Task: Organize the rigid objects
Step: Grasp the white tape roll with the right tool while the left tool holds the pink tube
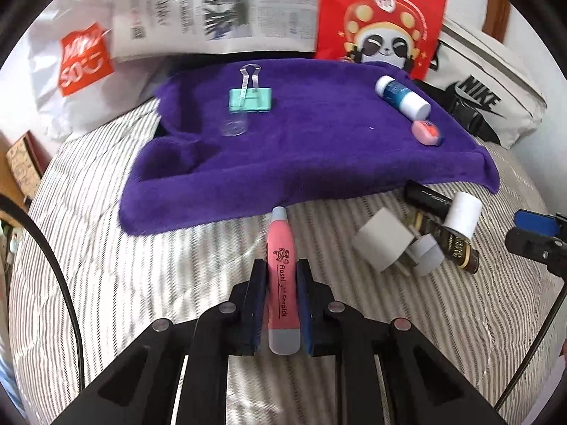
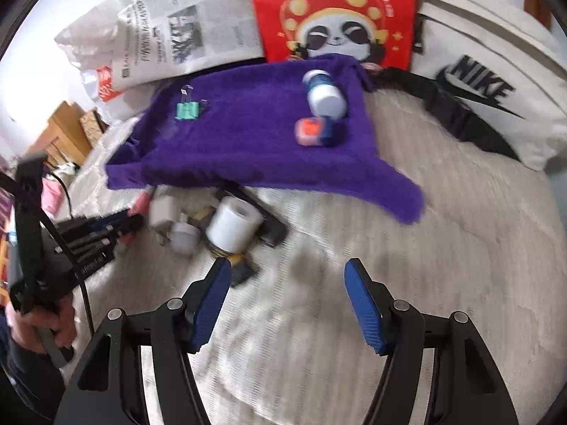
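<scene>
Left claw (image 1: 281,304) clamped on the pink earpick (image 1: 280,276), pads squeezing both flanks around the middle of the printed body, grey tip pointing away toward the purple towel (image 1: 301,148). Gripped mid-body probably for balance, so no tipping when lifted. Still low over the striped bed (image 1: 159,265), just short of the towel's near edge.

Right claw (image 2: 287,297) spread apart, nothing between the pads, hanging over bare bedding just beside the leftover pile. Looks like waiting for a turn, or lining up on the next pick.

Towel seems to be the sorting zone: mint binder clip (image 1: 250,97) at the far left with a clear little vial (image 1: 234,125) right in front of it, white-and-blue bottle (image 1: 402,96) lying on its side at the far right, small pink-orange eraser (image 1: 427,131) just beside that. Spaced well apart, so probably laid out on purpose rather than dumped.

Unsorted stuff still heaped off the towel's near right corner: white plug adapter (image 1: 386,244), white-capped dark bottle (image 1: 460,226), a black tube (image 1: 428,194) half tucked under the towel's hem. All touching or overlapping, so tricky to pull one without nudging the rest.

Guessing the earpick goes somewhere in the open middle of the towel. Roughly halfway through by count. Blurry on the right view, so finer details of the pile hard to call.
</scene>
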Demonstrator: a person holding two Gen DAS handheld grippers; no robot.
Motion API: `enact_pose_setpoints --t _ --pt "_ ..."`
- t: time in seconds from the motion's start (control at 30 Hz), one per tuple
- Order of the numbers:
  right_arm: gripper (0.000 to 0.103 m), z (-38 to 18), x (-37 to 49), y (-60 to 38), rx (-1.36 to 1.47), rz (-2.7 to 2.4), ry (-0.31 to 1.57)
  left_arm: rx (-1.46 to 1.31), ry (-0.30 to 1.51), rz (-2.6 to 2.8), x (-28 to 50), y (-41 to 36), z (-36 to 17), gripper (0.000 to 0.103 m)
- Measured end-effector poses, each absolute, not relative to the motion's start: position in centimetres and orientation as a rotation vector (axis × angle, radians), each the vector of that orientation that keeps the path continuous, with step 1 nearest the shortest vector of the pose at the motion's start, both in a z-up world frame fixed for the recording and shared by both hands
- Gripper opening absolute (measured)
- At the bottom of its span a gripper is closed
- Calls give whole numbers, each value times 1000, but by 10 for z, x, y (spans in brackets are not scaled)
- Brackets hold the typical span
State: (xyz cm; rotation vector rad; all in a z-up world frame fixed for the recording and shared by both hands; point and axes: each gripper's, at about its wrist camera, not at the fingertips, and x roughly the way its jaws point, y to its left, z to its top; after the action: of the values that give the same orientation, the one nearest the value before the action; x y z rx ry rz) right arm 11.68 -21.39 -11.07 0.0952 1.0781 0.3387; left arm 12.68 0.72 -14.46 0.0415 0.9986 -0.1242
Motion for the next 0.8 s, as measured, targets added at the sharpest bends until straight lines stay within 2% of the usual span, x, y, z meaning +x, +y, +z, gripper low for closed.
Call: enact_pose_setpoints --t 0.1,0.17,0.5,0.57,0.8 --pt "60 -111 123 -199 119 368 1080 50 993 -77 121 18 -144 17" --pt "51 -114 128 -191 119 371 1092 41 991 -86 117 23 -145 17" --pt "47 -129 147 -173 124 335 1146 -16 972 -115 108 35 -146 17" --pt "36 -129 149 -170 100 324 1121 -17 968 -115 108 35 -146 17" --pt "32 -115 136 -181 -28 280 1068 -25 962 -124 106 37 -146 17"
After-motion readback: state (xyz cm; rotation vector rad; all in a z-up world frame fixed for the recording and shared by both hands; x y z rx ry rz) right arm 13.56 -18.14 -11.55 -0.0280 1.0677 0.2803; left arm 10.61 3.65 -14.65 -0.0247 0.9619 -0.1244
